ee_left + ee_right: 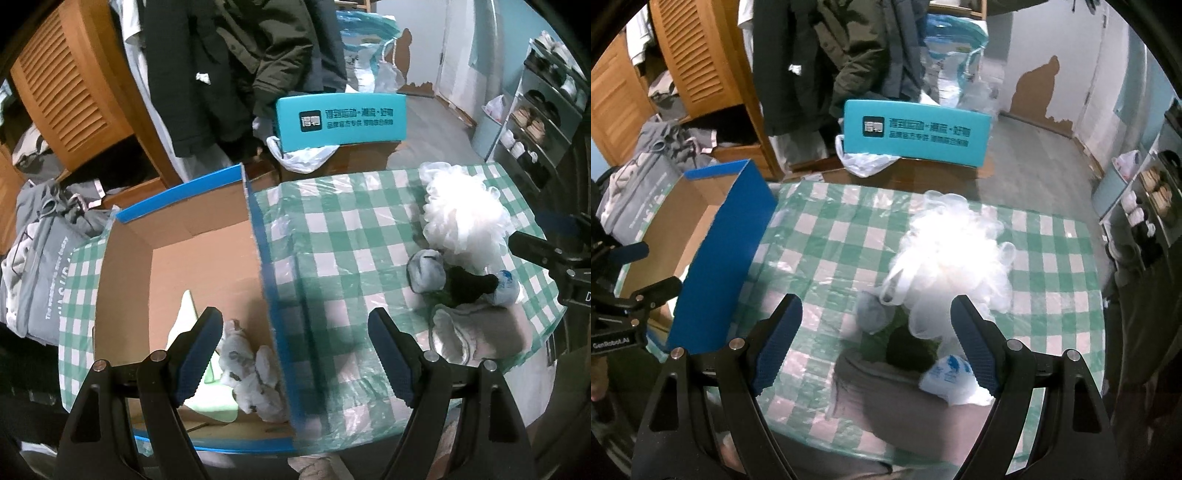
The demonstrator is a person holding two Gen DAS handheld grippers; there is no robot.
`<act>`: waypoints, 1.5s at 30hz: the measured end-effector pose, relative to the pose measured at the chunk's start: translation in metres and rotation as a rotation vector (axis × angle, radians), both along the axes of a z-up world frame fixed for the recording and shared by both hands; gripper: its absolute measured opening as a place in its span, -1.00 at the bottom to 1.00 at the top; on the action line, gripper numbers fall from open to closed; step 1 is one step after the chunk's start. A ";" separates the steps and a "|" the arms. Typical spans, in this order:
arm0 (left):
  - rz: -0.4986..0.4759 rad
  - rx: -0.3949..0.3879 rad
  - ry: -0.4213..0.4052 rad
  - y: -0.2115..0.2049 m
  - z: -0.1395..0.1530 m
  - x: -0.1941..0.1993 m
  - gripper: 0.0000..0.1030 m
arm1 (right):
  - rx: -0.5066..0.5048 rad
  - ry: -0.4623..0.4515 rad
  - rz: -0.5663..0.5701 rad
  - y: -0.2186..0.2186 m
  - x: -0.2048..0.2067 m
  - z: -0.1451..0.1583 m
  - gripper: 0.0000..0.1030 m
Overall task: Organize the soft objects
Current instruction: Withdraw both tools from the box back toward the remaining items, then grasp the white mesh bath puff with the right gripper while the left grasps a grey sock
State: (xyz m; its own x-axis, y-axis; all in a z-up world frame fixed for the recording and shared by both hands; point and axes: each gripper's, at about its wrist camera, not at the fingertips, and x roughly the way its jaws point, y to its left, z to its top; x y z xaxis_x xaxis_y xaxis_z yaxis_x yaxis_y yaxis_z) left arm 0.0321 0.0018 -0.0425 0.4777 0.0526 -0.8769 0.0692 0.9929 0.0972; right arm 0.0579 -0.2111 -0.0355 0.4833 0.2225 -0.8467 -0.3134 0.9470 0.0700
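A blue-edged cardboard box [177, 236] stands at the table's left; a light green cloth [192, 321] and a crumpled grey-white cloth [251, 373] lie inside it. My left gripper [295, 354] is open and empty above the box's right wall. A pile of soft things lies on the checked tablecloth: a white mesh puff [953, 266], a grey sock ball [873, 314], a dark green-black item [912, 350], a beige-grey cloth [897, 398] and a white-blue plastic bag [953, 380]. My right gripper [877, 347] is open and empty, hovering over the pile. The box also shows in the right wrist view [720, 251].
A teal lettered box [916, 133] and plastic bags stand beyond the table. Hanging coats [827, 55] and a wooden louvred cupboard [66, 88] are behind. Grey clothes [40, 258] are piled left of the box. A shoe rack [535, 118] stands at the right.
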 end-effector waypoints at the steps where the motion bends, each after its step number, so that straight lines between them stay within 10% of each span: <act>1: -0.003 -0.003 0.003 -0.002 0.000 0.000 0.60 | 0.002 -0.001 -0.005 -0.003 0.000 0.000 0.59; 25: -0.136 0.007 0.123 -0.061 -0.002 0.078 0.60 | -0.059 0.161 0.023 -0.041 0.070 -0.011 0.60; 45: -0.162 -0.045 0.284 -0.087 -0.088 0.127 0.60 | -0.063 0.290 -0.048 -0.047 0.119 -0.078 0.61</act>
